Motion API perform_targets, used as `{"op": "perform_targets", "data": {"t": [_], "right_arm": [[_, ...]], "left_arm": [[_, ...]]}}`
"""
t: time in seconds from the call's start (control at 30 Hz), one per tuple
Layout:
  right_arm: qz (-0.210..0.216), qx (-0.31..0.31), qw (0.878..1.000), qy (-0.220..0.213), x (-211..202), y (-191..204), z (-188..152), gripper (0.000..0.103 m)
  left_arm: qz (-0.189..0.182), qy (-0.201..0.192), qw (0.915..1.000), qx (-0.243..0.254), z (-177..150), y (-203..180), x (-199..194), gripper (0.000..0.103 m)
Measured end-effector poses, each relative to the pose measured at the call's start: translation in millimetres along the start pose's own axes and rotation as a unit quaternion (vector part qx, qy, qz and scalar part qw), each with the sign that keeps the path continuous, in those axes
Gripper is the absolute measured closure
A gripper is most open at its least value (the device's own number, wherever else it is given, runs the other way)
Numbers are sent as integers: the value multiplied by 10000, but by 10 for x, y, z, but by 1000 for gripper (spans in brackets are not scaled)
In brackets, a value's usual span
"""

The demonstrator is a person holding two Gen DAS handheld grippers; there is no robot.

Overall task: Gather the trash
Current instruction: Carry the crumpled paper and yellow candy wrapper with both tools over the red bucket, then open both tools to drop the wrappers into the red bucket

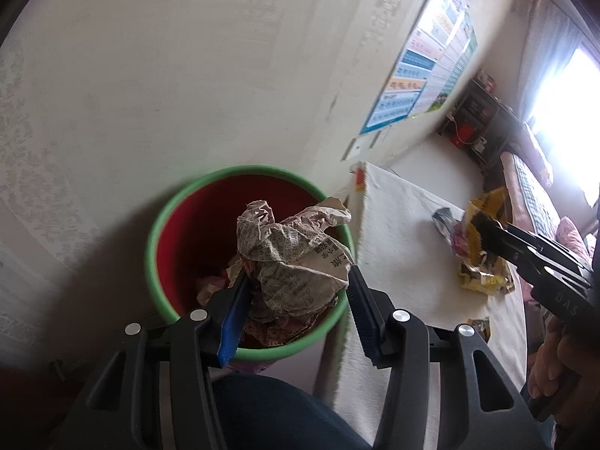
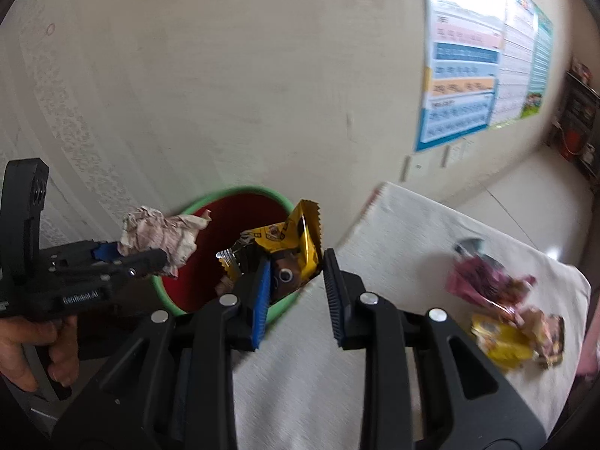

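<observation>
White cloth-covered table (image 2: 412, 247), red bin (image 1: 195, 225), pale wall (image 1: 187, 75)

One bin (image 1: 157, 247), one crumpled newspaper (image 1: 292, 255), two grippers, several wrappers (image 2: 502, 315)

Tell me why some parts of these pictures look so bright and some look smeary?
Left wrist view: the window at the right is blown out white, and the bin rim looks smeared by motion. Right wrist view: glare washes out the top of the wall poster, the wrappers on the table are blurred, and the fisheye lens bends the edges.
</observation>
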State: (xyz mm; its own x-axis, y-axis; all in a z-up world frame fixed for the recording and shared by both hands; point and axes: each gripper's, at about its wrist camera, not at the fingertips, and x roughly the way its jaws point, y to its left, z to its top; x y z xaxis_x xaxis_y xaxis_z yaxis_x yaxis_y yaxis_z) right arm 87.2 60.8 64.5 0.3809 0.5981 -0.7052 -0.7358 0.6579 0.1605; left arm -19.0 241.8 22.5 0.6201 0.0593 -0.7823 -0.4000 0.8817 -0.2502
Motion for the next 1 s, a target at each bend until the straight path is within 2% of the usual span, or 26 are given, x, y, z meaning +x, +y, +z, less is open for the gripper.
{"op": "perform_targets", "data": {"t": [0.27, 0.67, 1.0], "right_arm": [[199, -343, 9991, 148, 265, 411, 135, 76], [170, -454, 9975, 518, 678, 610, 216, 76], [37, -600, 9940, 914, 1043, 694, 174, 76]], "left_arm": [[22, 55, 9998, -187, -12, 314, -2, 55], [-63, -39, 10000, -60, 223, 510, -62, 54], [-108, 299, 9995, 88, 313, 603, 94, 54]]}}
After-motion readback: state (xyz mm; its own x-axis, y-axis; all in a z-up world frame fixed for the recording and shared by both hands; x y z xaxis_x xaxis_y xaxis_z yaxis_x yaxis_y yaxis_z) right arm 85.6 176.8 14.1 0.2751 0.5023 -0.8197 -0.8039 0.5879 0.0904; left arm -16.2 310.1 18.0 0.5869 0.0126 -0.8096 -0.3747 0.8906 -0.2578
